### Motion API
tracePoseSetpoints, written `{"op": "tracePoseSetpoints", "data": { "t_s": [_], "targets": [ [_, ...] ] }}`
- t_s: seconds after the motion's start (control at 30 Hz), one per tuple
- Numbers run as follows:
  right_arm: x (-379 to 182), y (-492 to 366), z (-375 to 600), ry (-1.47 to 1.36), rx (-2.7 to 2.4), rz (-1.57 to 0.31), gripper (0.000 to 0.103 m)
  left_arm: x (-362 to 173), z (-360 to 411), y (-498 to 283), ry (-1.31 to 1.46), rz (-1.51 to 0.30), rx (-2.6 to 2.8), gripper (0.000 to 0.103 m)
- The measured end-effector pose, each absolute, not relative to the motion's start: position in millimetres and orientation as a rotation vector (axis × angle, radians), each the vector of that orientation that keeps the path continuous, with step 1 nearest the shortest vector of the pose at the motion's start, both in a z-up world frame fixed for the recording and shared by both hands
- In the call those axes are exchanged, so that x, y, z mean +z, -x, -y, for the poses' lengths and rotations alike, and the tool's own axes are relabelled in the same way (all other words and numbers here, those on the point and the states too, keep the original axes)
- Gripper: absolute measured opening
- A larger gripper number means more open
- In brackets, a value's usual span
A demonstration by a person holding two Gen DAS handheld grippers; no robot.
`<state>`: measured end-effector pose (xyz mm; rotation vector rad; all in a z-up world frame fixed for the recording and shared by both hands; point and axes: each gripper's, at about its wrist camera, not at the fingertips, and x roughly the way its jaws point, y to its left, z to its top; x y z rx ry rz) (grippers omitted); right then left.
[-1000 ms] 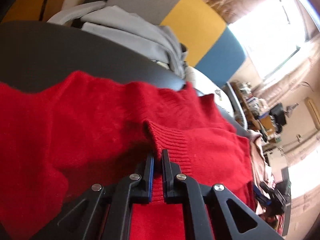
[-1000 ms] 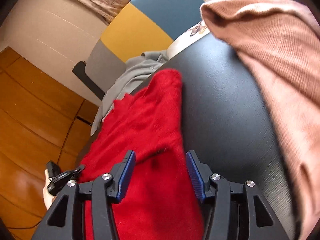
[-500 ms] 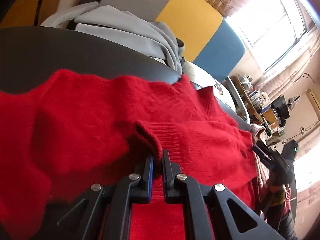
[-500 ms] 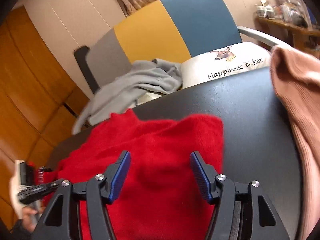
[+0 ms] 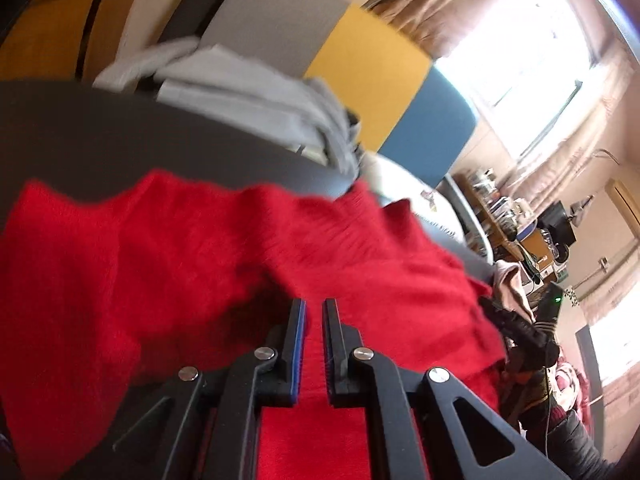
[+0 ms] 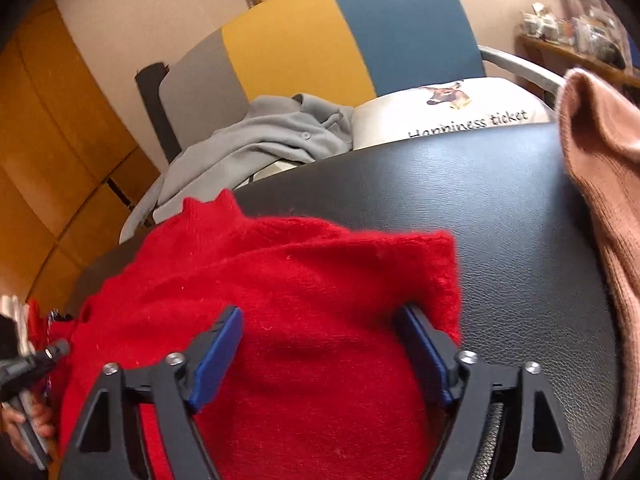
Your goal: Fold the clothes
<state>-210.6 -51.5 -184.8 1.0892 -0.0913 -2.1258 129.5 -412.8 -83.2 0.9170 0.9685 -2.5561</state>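
Observation:
A red knit sweater [image 5: 168, 264] lies spread on a black table [image 5: 120, 136]. My left gripper [image 5: 314, 308] is shut on the red sweater; its fabric runs between the two pads and bunches up in front of them. In the right wrist view the same sweater [image 6: 304, 280] fills the lower middle. My right gripper [image 6: 320, 324] is open over it, jaws wide apart, with the sweater's right edge folded against the right pad [image 6: 420, 344]. The other gripper shows at the left edge of that view [image 6: 28, 364].
A pink-brown knit garment [image 6: 600, 184] lies on the table's right side. A grey garment [image 6: 260, 140] and a white printed cushion [image 6: 460, 116] lie on a grey, yellow and blue chair [image 6: 304, 52] behind the table. Black tabletop [image 6: 500, 208] lies between the garments.
My left gripper has pulled the held sweater part up and across, bunching the fabric. My right gripper has swung level over the sweater and settled against its right edge, still open.

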Motion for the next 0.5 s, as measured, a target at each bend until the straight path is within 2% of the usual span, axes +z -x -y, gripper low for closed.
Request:
{"op": "tracePoseSetpoints", "data": {
  "t_s": [0.17,0.2,0.27,0.37,0.5],
  "targets": [
    [-185.7,209.8,59.9,-1.083,-2.12,0.042,0.093,-100.2,408.7,-99.5,-1.053,-0.862,-2.5,0.013],
    [-185.8,209.7,60.0,-1.082,-2.12,0.041,0.093,-106.1,409.1,-97.8,-1.057,-0.859,-2.492,0.011],
    [-186.1,210.3,59.3,-1.08,-2.117,0.051,0.093,-121.4,414.5,-104.2,-1.009,-0.915,-2.489,0.012],
    [-186.4,210.4,59.5,-1.079,-2.12,0.049,0.093,-131.2,429.0,-107.9,-0.955,-1.034,-2.465,0.005],
    [-185.5,207.5,70.5,-1.09,-2.143,-0.047,0.094,-125.4,427.1,-93.5,-1.029,-0.918,-2.453,0.005]
  ]
}}
